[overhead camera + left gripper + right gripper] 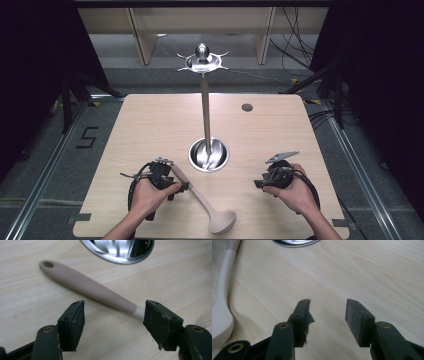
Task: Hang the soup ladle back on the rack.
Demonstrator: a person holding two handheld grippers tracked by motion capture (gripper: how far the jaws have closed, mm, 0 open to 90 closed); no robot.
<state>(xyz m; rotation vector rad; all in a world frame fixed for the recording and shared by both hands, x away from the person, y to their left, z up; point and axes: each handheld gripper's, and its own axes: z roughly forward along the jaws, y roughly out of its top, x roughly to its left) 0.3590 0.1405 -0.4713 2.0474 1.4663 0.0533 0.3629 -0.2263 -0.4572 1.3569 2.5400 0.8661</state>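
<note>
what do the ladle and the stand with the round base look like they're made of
Beige long-handled ladle: probably matte silicone or plastic, with a soft, glare-free surface and a paler neck and bowl. Tall stand with round base: polished metal, likely stainless steel, with mirror-like reflections. Both rest on the pale wood-grain table.

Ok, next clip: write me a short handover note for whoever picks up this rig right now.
Left gripper: open, jaws astride the ladle handle, not yet closed on it.
Right gripper: open, holding nothing, over bare table.
Ladle lies flat on the table, bowl toward the near edge, handle end with its hole near the steel stand base.
Done: left gripper lined up on the handle.
Left: close, lift; likely hang the ladle on the stand's top hooks.
</note>
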